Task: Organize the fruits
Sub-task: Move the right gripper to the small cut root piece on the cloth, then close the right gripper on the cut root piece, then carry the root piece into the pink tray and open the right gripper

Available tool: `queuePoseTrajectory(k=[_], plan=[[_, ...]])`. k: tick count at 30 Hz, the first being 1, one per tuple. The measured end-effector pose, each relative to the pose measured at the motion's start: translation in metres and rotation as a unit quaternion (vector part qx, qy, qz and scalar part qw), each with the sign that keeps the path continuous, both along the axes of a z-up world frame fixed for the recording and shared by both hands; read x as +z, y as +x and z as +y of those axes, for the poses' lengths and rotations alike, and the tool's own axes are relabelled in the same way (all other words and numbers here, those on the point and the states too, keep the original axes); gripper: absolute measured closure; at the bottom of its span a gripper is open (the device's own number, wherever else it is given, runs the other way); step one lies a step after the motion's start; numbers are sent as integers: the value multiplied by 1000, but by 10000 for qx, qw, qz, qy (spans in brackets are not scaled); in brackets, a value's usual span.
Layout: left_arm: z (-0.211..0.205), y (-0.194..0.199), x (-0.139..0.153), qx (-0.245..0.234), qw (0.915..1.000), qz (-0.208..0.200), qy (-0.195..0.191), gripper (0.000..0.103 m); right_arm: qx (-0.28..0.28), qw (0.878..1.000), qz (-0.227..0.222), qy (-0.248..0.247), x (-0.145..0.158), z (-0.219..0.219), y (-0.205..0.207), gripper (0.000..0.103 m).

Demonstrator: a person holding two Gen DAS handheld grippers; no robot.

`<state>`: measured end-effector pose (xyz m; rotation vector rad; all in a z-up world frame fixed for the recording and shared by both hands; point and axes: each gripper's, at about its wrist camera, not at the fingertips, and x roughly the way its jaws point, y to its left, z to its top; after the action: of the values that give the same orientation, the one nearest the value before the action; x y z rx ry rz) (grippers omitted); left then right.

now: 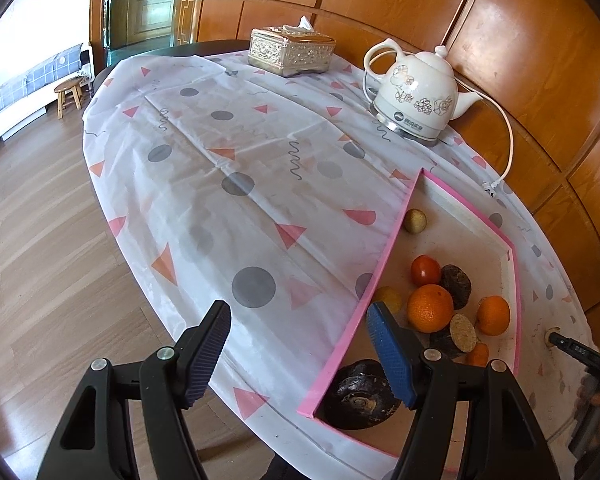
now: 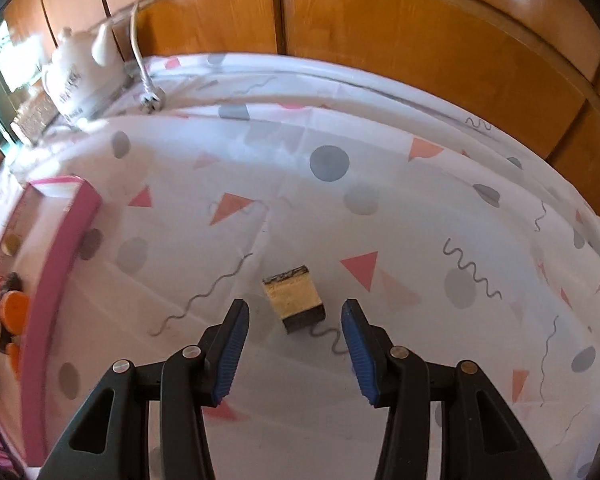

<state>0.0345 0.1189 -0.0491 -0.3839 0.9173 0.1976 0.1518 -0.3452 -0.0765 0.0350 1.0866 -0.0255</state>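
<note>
Just beyond the open right tool (image 2: 295,354), apparently untouched, lies a block (image 2: 294,299).

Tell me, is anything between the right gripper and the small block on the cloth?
Nothing visible. The right gripper is open, and the block lies alone on the tablecloth just ahead of it.

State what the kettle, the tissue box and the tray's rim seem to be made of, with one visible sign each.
Kettle: likely glazed ceramic; glossy white with printed flowers.
Tissue box: metal or metallic-coated plastic, unclear; shiny embossed pattern.
Tray's rim: probably painted wood or board; flat matte pink, straight edge.
</note>
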Motion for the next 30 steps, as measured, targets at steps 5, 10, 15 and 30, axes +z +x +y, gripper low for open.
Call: queuePoseTrajectory(k=[5, 10, 15, 30], plan=[[-3, 2, -2, -41, 10000, 40, 9, 32, 16, 10000, 33, -41, -11, 4, 1, 76], [-7, 1, -3, -115, 9999, 58, -2, 32, 91, 9999, 9, -109, -12, 8, -10, 80], [-10, 0, 0, -170, 9999, 7, -1, 32, 101, 9999, 4, 132, -10, 5, -23, 80], [-13, -7, 8, -264, 9995, -109, -102, 32, 196, 9985, 4, 517, -11, 23, -66, 80]])
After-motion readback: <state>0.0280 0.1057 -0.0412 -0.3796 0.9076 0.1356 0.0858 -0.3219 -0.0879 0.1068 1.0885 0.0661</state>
